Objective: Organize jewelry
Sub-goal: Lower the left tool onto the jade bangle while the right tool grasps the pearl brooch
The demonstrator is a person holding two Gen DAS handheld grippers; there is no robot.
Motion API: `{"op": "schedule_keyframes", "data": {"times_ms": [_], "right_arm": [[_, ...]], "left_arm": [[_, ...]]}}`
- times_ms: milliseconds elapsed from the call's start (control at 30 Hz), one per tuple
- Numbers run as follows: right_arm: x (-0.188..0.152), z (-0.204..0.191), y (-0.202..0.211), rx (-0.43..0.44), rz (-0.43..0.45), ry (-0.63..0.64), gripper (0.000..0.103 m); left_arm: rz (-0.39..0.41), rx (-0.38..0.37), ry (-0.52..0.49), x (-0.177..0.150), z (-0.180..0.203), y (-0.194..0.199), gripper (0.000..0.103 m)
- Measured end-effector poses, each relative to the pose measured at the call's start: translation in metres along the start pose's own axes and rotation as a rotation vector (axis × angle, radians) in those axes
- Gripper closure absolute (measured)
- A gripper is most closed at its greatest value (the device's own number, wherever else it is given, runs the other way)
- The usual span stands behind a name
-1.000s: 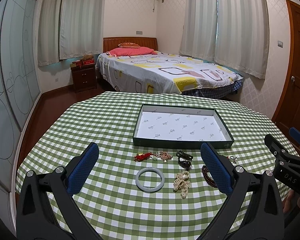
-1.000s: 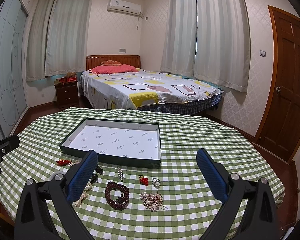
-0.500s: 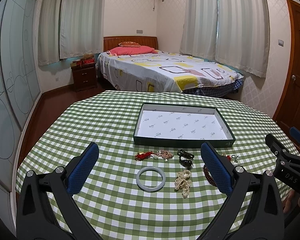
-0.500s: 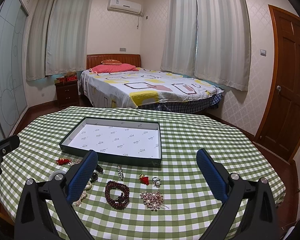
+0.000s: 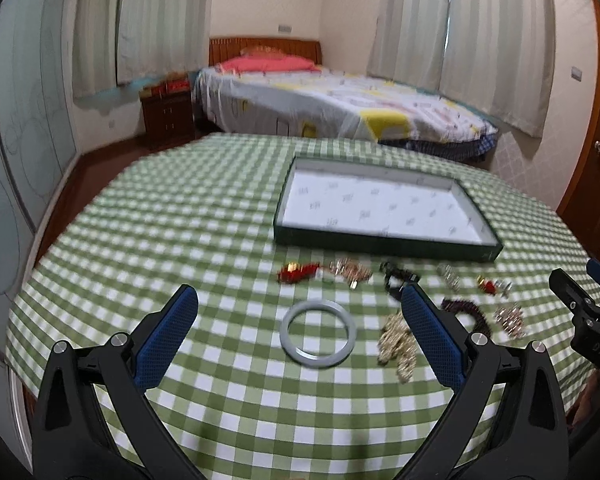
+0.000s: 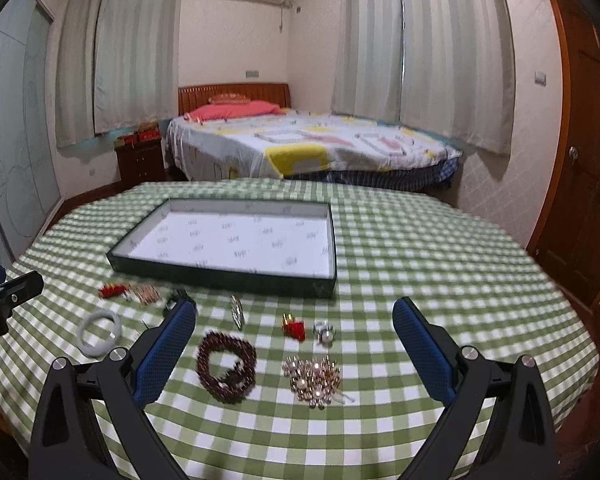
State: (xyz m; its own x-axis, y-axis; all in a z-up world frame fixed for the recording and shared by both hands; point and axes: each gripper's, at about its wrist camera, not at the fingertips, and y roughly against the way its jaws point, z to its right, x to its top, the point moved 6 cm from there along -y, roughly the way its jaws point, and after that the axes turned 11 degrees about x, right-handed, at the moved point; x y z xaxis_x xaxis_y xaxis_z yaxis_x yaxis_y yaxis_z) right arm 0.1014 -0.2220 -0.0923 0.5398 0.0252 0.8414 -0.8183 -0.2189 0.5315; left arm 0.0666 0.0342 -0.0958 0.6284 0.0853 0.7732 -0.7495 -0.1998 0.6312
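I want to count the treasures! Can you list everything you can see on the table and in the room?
Tray: one, dark green with white lining, empty, mid-table.
Bangle: one, pale grey, in front of the tray, between the left gripper's fingers in its view.
Bead bracelet: one, dark red, near edge.
Pearl brooch: one, pearl-and-gold cluster, right of the bracelet.
Red charm: one, beside a silver ring.
Tablecloth: one, green-white check.
Bed: one, patterned cover, behind the table.
Left gripper: one, black with blue pads, open.
Right gripper: one, same, open.
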Motion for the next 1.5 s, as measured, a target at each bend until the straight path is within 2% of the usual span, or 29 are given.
{"op": "schedule_keyframes", "data": {"times_ms": [133,267,400,533,967,1033,1233,1300,1367,1500], "right_arm": [[-0.017,0.010,-0.020,0.003,-0.055,-0.024,0.007],[-0.028,0.017,-0.035,0.019,-0.101,-0.056,0.007],[-0.033,0.020,-0.044,0.023,-0.128,-0.066,0.007],[-0.038,0.022,-0.053,0.027,-0.150,-0.072,0.007],[-0.045,0.029,-0.066,0.030,-0.185,-0.088,0.007],[-0.044,0.032,-0.066,0.027,-0.184,-0.092,0.007],[-0.049,0.039,-0.070,0.038,-0.205,-0.112,0.008],[-0.050,0.038,-0.071,0.041,-0.211,-0.110,0.013],[-0.052,0.037,-0.073,0.058,-0.225,-0.112,0.041],[-0.055,0.036,-0.074,0.060,-0.237,-0.105,0.046]], "left_arm": [[-0.081,-0.021,0.020,-0.015,0.000,-0.023,0.004],[-0.120,-0.012,-0.001,-0.023,0.004,-0.042,0.005],[-0.167,-0.010,-0.027,-0.029,0.009,-0.062,0.019],[-0.205,-0.022,-0.047,-0.036,0.016,-0.079,0.019],[-0.208,-0.029,-0.092,-0.036,0.035,-0.099,0.018],[-0.206,-0.018,-0.099,-0.037,0.036,-0.102,0.013],[-0.196,-0.005,-0.126,-0.038,0.039,-0.104,0.009],[-0.196,-0.004,-0.126,-0.038,0.039,-0.104,0.008],[-0.195,-0.006,-0.134,-0.038,0.042,-0.104,0.006],[-0.197,-0.011,-0.135,-0.039,0.044,-0.104,0.006]]}}
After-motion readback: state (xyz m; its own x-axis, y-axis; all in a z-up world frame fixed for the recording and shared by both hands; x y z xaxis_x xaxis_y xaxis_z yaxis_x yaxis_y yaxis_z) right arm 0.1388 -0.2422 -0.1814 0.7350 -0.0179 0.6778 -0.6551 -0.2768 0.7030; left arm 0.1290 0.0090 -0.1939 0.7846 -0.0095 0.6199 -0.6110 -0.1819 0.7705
